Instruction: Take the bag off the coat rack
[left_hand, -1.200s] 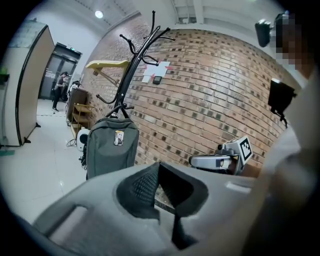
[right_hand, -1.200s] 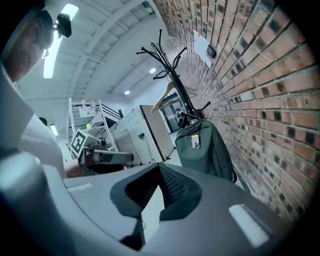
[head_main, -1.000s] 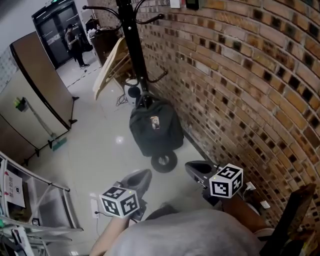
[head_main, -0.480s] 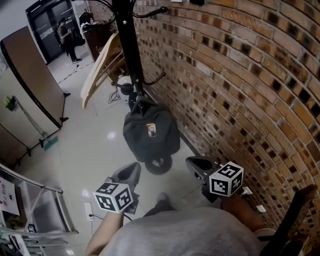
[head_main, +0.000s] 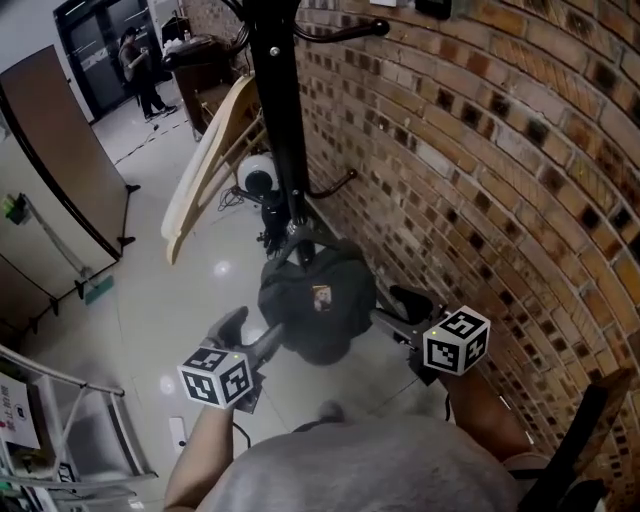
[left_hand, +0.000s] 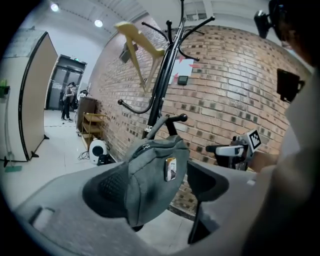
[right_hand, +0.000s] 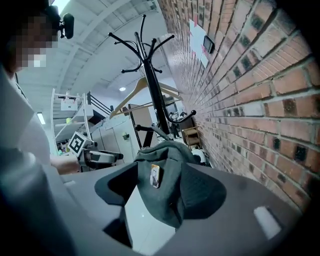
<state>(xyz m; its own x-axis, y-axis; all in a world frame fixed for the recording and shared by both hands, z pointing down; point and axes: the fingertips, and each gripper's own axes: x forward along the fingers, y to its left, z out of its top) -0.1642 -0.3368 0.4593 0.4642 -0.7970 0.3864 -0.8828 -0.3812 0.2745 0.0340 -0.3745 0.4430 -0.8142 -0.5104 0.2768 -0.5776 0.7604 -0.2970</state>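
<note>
Both grippers have come forward since the earlier frames, and the bag (head_main: 318, 300), which was then well ahead of them near the foot of the coat rack (head_main: 280, 120), is now just in front of them; it hangs low on the coat rack, close beside the pole, and its strap (left_hand: 156, 126) seems to be looped over a low hook there. The left gripper (head_main: 255, 330) is on the side of the bag away from the brick wall (head_main: 480, 150), with its jaws wide apart; in the left gripper view the grey body of the bag fills the gap between them, but they have not closed on it. The right gripper (head_main: 395, 308) is on the wall side of the coat rack, its jaws also spread wide, with the bag in the gap and nothing gripped; if any pad already touches the cloth cannot be told. By this, only the approach looks done; what is left is to close on the bag, lift the strap clear of the hook and bring the bag away from the coat rack.
</note>
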